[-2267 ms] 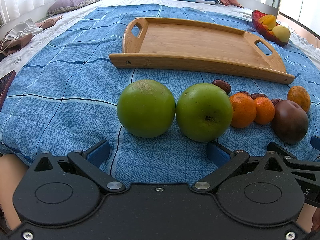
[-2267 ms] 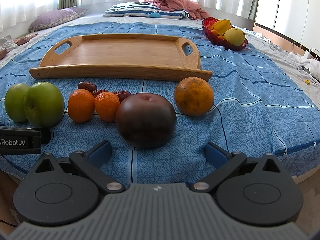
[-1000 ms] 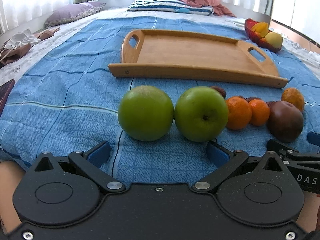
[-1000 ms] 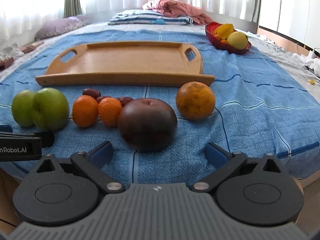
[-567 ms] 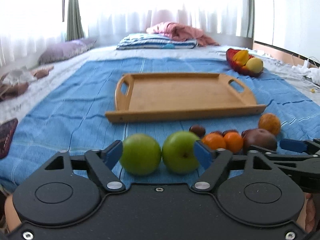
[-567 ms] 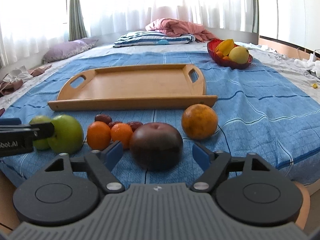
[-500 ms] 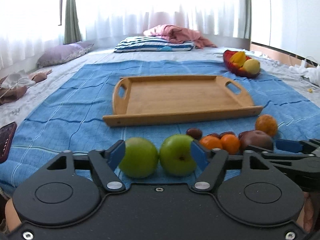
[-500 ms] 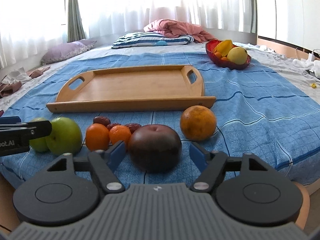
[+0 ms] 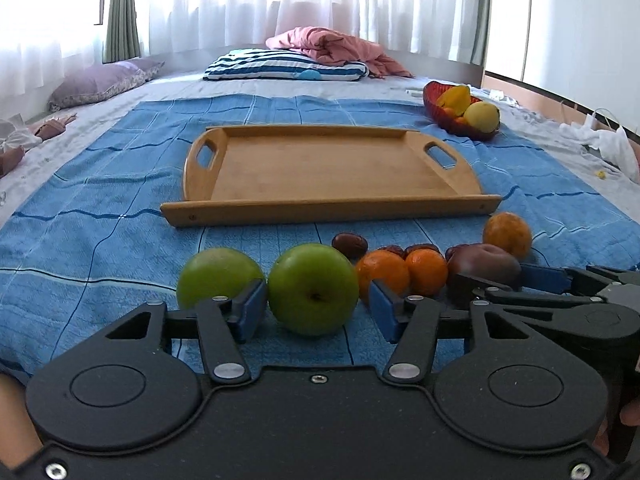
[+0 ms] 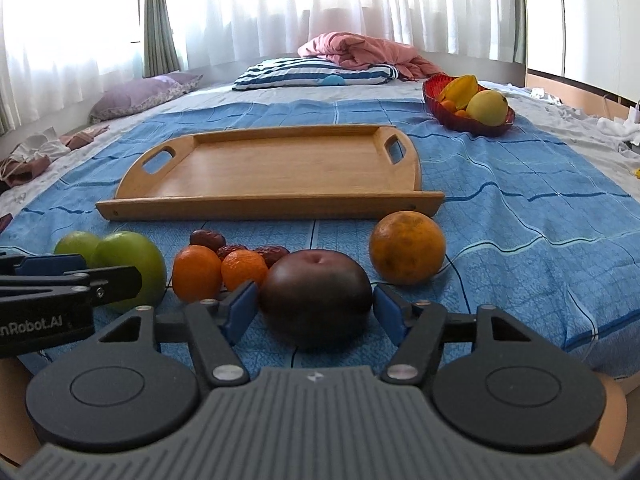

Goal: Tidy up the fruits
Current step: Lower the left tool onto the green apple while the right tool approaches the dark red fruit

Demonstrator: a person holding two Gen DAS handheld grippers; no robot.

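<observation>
Nearest in the left wrist view, the left hand-held gripper (image 9: 314,314) has its blue pads on either side of the right-hand round green apple (image 9: 313,289); its jaws are closing, with slivers of blue cloth visible between each pad and the fruit, so it grasps nothing yet. Nearest in the right wrist view, the right hand-held gripper (image 10: 315,312) brackets the dark maroon round fruit (image 10: 316,298); its jaws too are closing, and whether the pads press on the skin cannot be told. Both fruits rest on the blue checked bedspread (image 10: 520,216) near the front edge of the bed. Touching the bracketed apple on its left lies a second round green apple (image 9: 218,276). To its right sit two small bright orange tangerines (image 9: 404,272) side by side, and just behind them a few wrinkled dark red dates (image 9: 351,245). Right of the maroon fruit and a little farther back is a larger dull orange citrus fruit (image 10: 407,246). Behind this row lies a rectangular light wooden tray with cut-out handles (image 10: 272,204), its long side facing the fruit. Farther back to the right stands a red glass bowl (image 10: 468,122) holding yellow and orange fruit. At the head of the bed are a blue-and-white striped pillow (image 10: 316,72), a crumpled pink blanket (image 10: 360,50) and, to the left, a lilac pillow (image 10: 148,94), with white curtains (image 10: 320,0) behind.
</observation>
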